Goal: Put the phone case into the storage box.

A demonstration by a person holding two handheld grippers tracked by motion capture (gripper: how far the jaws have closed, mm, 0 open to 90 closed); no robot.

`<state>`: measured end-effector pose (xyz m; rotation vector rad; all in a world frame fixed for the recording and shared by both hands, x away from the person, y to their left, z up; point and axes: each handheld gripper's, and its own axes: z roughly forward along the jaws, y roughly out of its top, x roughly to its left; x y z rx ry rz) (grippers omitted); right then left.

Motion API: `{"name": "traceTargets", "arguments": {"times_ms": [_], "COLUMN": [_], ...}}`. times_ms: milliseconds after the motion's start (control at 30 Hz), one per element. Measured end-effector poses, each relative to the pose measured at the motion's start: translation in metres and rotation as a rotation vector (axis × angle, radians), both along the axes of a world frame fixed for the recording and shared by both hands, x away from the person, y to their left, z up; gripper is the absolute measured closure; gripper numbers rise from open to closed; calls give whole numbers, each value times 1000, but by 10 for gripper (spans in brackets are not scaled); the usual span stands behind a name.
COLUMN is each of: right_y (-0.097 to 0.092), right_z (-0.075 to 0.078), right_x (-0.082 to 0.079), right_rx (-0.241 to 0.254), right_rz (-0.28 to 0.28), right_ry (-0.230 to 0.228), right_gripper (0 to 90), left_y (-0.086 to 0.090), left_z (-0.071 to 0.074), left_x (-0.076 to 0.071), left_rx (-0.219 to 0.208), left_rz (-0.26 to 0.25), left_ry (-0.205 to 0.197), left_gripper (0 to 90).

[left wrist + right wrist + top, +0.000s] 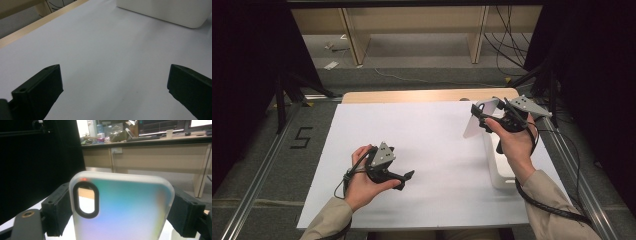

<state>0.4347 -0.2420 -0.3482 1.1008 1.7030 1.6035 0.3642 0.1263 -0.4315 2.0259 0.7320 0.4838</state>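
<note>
One sign can be read: a black figure "5" (300, 137), marked on the grey floor (277, 165) at the left middle of the high view, just beside the bench's left edge. The monitors at the upper right of the right gripper view are too small to read.

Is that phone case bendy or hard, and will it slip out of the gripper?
The phone case is an empty frosted shell with an open camera cutout, so it is probably light and a bit bendy. The right gripper clamps its two side edges and it keeps its shape. Its smooth sides look slippery, so it might slide if jerked.
</note>
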Motion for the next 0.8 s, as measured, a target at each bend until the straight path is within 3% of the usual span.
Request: {"name": "traceTargets", "arguments": {"times_ms": [800], "right_y": [-28], "right_z": [6], "right_x": [7], "right_rx": [-2], "right_rz": [-102], "right_ry": [-1], "right_gripper": [180], "left_y": [3], "left_z": [-1], "left_x": [-1], "left_rx": [-3], "left_rz": [2], "left_ry": [4], "left_gripper": [0]}}
